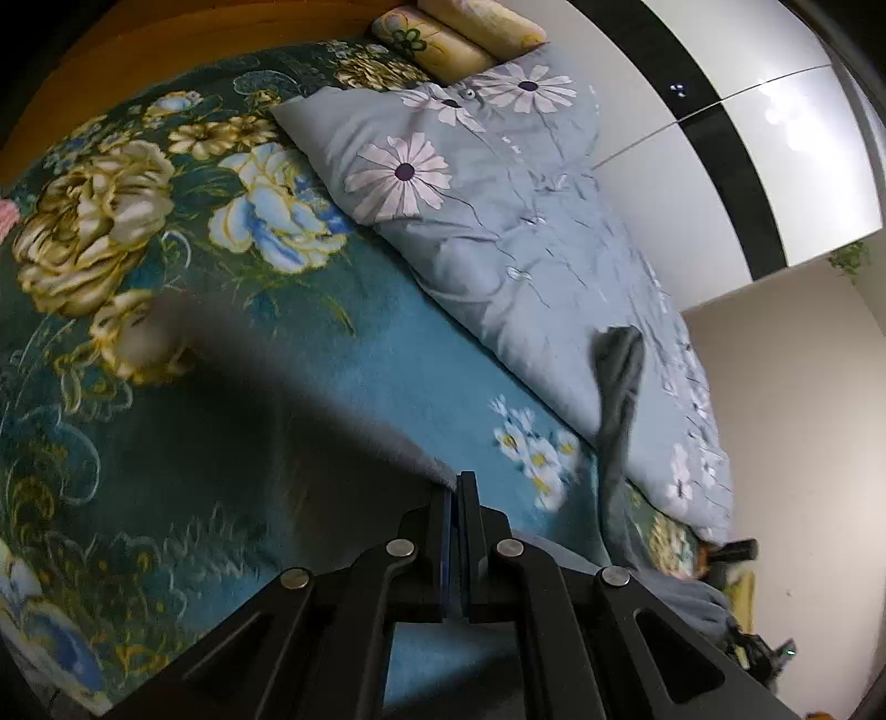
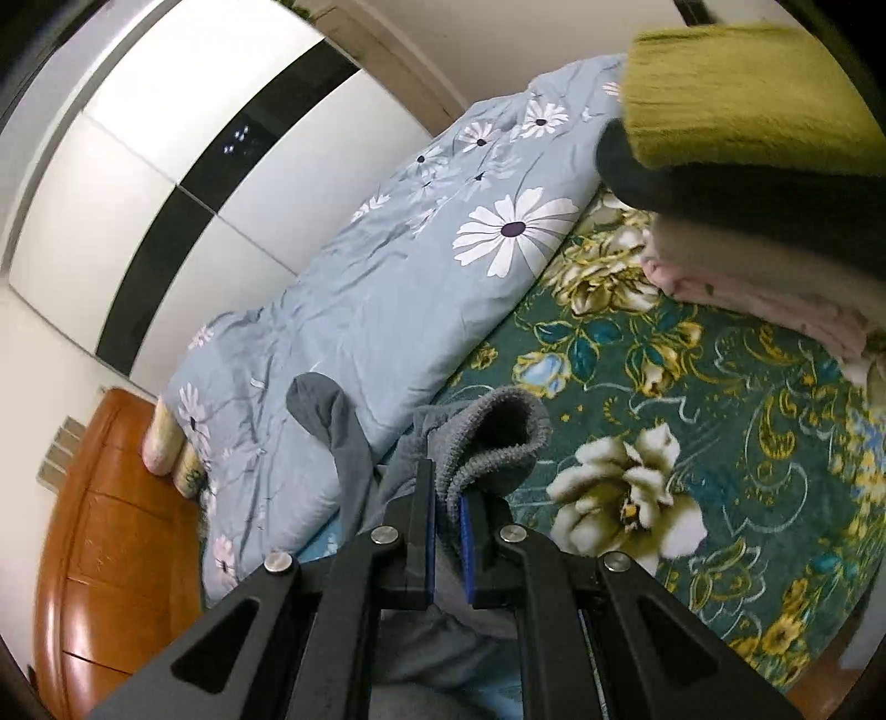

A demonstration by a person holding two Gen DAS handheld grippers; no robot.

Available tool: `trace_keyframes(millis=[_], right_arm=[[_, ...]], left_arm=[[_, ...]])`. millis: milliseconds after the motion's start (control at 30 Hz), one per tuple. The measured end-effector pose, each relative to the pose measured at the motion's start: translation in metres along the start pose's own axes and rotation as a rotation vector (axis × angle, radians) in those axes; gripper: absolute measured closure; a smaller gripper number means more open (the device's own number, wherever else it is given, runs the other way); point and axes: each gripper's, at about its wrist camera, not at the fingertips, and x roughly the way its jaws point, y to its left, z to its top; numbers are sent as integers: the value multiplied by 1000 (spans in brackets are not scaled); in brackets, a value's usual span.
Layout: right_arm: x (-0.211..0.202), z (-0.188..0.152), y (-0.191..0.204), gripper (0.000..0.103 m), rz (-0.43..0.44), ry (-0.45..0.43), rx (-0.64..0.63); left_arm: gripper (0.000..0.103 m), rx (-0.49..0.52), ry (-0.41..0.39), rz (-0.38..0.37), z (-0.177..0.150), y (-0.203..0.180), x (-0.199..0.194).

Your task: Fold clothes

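Both grippers raised above a bed (image 1: 232, 387) spread with a teal floral blanket (image 2: 692, 399). Left gripper (image 1: 455, 487) with jaws closed tight, blue pads pressed together on what looks like a thin edge of grey garment (image 2: 487, 437); fabric at the tips blurred in the left wrist view, so hard to be sure how much is caught. Right gripper (image 2: 443, 487) with jaws clamped on a thick ribbed cuff or hem of the same grey garment, folds bulging above the pads and more cloth hanging below, toward the bottom of the frame. One grey sleeve draped up against a pale blue daisy-print duvet (image 1: 498, 221) that lies bunched along the far side of the bed, next to the white-and-black wardrobe doors (image 1: 747, 138). Two yellow floral pillows (image 1: 459, 33) at the head of the bed, touching the duvet's end, close to the wooden headboard (image 2: 111, 526). Stack of folded clothes (image 2: 747, 166) on the blanket, just beside the duvet's other end in the right wrist view: olive-green piece on top, dark one under it, cream and pink ones below. No brand, label or readable writing anywhere on the garment, the bedding or the grippers.
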Motion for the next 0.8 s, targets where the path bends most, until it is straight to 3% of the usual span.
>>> trace_keyframes(millis=[167,267,367,433,467,567,667,800], right_arm=[[38,20,10,96,-54,35,-5],[76,25,8,96,-128,97,4],[101,25,0,96,-170,129,9],[110,25,-3,96,-187,136,21],[114,25,-5,96,-195,139,26],[124,30,-8,96,-215,146,23],[133,34,-9,96,-235,152,16],[149,36,-10,95,-282,173,11]], left_arm=[[101,-1,54,87,36,-1,89],[101,-60,171,132,50,16,162],[95,-119,277,149,51,31,189],[87,-113,271,91,54,34,174],[74,-100,256,60,55,37,161],[54,-82,165,74,53,62,106],[53,-187,118,192,35,113,64],[53,-404,145,195,-7,172,40]])
